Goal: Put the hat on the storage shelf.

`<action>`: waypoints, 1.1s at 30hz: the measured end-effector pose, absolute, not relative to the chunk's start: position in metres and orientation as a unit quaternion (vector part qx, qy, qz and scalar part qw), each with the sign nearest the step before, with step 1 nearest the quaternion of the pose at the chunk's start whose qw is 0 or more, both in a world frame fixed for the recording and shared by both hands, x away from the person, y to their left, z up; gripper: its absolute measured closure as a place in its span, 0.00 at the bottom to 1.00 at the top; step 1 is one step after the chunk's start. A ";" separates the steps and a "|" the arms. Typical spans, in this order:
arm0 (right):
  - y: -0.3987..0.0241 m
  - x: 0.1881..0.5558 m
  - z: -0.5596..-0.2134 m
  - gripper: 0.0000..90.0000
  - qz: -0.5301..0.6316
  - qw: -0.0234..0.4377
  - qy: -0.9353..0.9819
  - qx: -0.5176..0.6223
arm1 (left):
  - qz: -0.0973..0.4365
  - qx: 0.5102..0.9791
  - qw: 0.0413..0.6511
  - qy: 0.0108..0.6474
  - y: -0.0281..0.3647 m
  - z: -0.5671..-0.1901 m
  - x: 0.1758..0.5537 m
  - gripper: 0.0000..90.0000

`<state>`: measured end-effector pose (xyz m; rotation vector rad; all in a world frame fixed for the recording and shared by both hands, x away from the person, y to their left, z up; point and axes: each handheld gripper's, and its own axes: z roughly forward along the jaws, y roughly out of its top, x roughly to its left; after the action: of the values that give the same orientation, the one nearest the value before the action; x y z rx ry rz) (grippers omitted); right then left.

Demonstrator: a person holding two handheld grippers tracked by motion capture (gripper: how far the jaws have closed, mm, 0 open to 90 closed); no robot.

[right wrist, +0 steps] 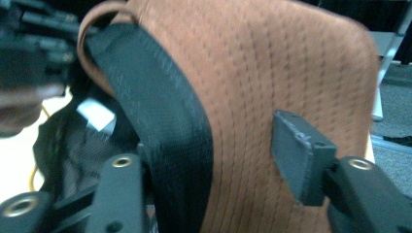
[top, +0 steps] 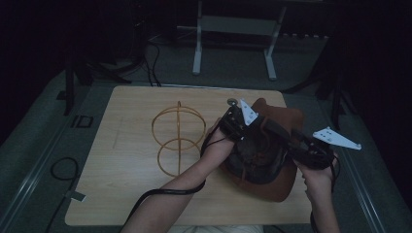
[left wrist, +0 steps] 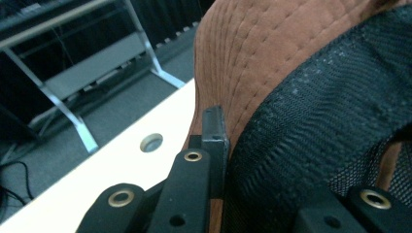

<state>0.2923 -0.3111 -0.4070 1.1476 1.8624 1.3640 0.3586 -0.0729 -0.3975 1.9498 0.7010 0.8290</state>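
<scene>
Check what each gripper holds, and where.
Both hold the brown hat: left gripper pinches its brim edge; right gripper straddles the brim by the black inner band.

Your high view down over the table (top: 145, 204); both gripper views tight against the same hat (top: 282, 121), frame right.

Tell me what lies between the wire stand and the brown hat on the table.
In the high view, the person's left hand with the left tongs lies between the wire stand and the brown hat, with bare tabletop around the stand.
</scene>
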 end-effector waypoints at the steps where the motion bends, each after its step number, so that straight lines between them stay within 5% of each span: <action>1: -0.311 0.292 -0.407 0.46 0.508 0.278 0.694 0.428 | 0.334 0.785 0.439 0.282 -0.073 -0.398 0.359 0.96; 7: -0.335 0.260 -0.390 0.48 0.530 0.299 0.686 0.399 | 0.350 0.754 0.478 0.284 -0.061 -0.393 0.356 0.96; 17: -0.384 0.272 -0.388 0.54 0.482 0.337 0.685 0.430 | 0.317 0.732 0.561 0.222 -0.035 -0.392 0.341 0.95; 33: -0.360 0.294 -0.403 0.54 0.490 0.269 0.728 0.398 | 0.231 0.735 0.626 0.117 -0.014 -0.399 0.333 0.95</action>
<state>0.2943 -0.3601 -0.4026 1.0722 1.9626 1.3212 0.3333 -0.0137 -0.3989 1.6864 0.2691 0.5290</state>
